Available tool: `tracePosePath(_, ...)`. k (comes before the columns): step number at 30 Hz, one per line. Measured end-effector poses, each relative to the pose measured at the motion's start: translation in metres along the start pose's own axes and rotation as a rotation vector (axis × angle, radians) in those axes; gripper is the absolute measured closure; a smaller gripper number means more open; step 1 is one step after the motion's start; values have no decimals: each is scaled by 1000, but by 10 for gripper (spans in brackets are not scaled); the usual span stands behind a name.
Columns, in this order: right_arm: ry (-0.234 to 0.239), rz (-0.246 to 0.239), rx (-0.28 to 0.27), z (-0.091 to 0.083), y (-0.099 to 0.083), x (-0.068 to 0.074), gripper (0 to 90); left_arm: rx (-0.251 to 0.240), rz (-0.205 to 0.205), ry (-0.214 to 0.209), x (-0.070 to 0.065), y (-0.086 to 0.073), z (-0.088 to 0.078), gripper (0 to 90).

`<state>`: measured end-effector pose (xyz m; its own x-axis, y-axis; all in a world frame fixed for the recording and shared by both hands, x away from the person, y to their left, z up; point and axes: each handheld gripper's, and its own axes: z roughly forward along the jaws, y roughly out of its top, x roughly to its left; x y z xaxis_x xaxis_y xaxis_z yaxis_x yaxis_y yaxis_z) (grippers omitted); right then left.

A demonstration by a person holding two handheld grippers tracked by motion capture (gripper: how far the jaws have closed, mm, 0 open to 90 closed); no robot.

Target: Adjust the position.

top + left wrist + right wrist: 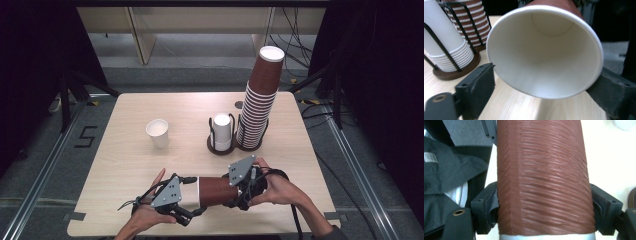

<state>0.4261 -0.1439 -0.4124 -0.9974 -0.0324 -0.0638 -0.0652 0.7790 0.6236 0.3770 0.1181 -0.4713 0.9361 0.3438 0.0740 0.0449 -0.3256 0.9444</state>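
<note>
A brown paper cup (217, 191) with a white inside lies on its side in the air, just above the table's front edge, held between both grippers. My right gripper (233, 192) is shut on its ribbed brown wall (544, 180), one jaw pressed to each side (545, 206). The cup's open mouth (544, 50) faces my left gripper (196, 196), whose jaws sit against opposite sides of the rim (545, 85).
A single white cup (158, 132) stands upright left of centre. Mid-table a black wire holder holds stacked white cups (221, 132) (446, 47). Beside it a tall leaning stack of brown cups (260, 100) (474, 25) rises. Bare wooden tabletop (125, 165) lies at the left.
</note>
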Motion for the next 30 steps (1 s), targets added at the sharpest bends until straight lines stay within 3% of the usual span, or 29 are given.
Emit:
tracePosePath(3, 14, 13, -34, -2, -4, -2, 230, -31, -8, -3, 0, 1, 1, 107)
tracePosePath(6, 24, 15, -58, -2, -6, -3, 229, -39, -31, 6, 0, 2, 1, 74)
tracePosePath(7, 49, 34, -71, -2, -7, -2, 229, -41, -35, 12, 0, 2, 1, 53)
tracePosePath(12, 61, 33, -93, 0, -7, -3, 230, -59, -63, 14, 1, 2, 0, 2)
tracePosePath(14, 66, 36, -97, 0, -7, -4, 229, -83, -66, 5, 0, 3, 2, 21)
tracePosePath(25, 94, 33, -118, 8, -6, -3, 228, -98, -64, 2, -4, 4, 3, 35)
tracePosePath(30, 104, 42, -105, 10, -7, -3, 230, -84, -45, -21, -2, 4, 2, 64)
